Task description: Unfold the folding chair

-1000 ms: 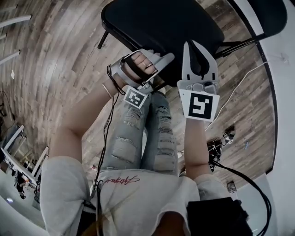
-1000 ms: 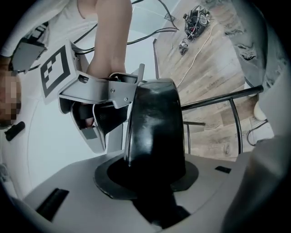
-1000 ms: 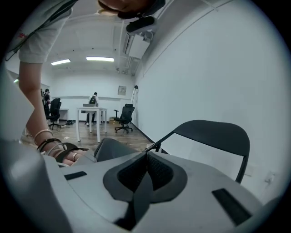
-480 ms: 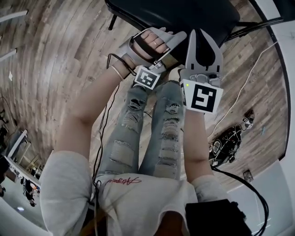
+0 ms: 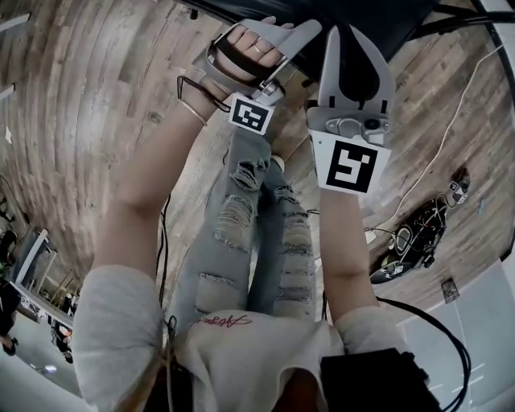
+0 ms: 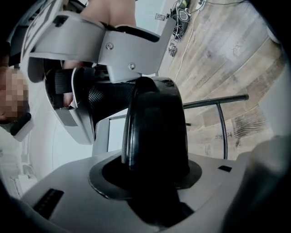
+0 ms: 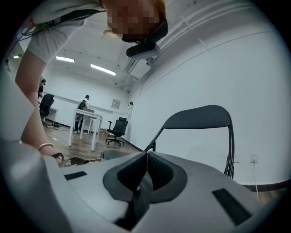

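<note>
Looks almost done. Shows the folding chair [image 5: 410, 12] at the top of the head view, just past the person's legs [image 5: 257, 233], standing on the wooden floor [image 5: 96, 96]. Seems to be open already — has its black seat [image 5: 314, 6] out flat and, in the right gripper view, its backrest [image 7: 200, 119] up straight by the white wall [image 7: 254, 68]. Shows a thin black leg tube [image 6: 221, 123] too, in the left gripper view, going down to the floor.

Puts the left gripper [image 5: 299, 34] at the front edge of the seat, with that thick black edge between its jaws. Opening those jaws right now, so likely letting go, not pulling. Hard to say about the pads — most likely off the edge by now.

Puts the right gripper [image 7: 146, 155] just beside the left one, jaws shut tight with nothing in them.

Seems to leave little to do: let go all the way, pull both grippers back, and maybe press the seat once to check for a firm, flat sit.
</note>
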A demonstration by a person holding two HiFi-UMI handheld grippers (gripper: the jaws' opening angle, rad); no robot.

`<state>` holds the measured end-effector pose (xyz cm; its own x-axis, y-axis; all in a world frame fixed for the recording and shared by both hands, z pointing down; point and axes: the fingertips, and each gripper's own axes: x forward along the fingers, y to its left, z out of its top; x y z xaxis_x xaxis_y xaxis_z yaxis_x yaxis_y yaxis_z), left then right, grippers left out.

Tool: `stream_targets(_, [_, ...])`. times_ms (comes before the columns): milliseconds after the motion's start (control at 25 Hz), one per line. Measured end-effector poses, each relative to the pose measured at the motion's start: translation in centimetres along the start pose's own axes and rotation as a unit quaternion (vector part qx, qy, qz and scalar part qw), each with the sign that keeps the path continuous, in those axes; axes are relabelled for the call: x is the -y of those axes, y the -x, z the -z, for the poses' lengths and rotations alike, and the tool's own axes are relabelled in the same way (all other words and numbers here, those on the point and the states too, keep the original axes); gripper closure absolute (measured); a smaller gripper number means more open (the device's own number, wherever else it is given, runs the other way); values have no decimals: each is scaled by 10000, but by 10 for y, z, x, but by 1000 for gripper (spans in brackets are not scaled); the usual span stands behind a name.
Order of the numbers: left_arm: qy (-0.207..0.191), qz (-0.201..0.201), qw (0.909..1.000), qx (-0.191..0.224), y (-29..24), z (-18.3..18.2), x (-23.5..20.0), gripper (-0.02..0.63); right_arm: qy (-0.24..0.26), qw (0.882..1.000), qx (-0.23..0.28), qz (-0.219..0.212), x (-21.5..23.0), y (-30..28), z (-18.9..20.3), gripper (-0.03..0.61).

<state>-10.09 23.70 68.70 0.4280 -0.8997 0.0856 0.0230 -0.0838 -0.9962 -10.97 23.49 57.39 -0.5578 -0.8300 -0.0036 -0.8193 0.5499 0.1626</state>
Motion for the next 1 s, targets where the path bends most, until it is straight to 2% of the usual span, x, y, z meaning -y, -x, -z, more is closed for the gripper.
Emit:
stream_targets(280, [18,25,9999,-120,27,-12,44,337,-135,9999,-52,-2,-26,34,39,559])
stream_targets(440, [52,-99,9998,-142,28,-9,42,337,298,9993,207,105,-34,33,33,558])
stream_targets(640, [355,-429,9984,10,36,-12,39,337,128,9993,271,234,-33,47,26,558])
stream_targets(720, [639,-511,9966,-90,43,-7,39,337,52,9990,401,169,-40,52,15,557])
stream_targets(800, [1129,-623,9913,-252,50,2,38,326,6,9986,511,138,-44,58,6,557])
stream_targets(920, [2061,-794,9734,-606,71,19,42,318,101,9984,546,57,-54,67,2,554])
stream_targets(1000, [2660,-692,9559,-1036,93,33,45,316,103,9988,481,-66,-62,72,1,555])
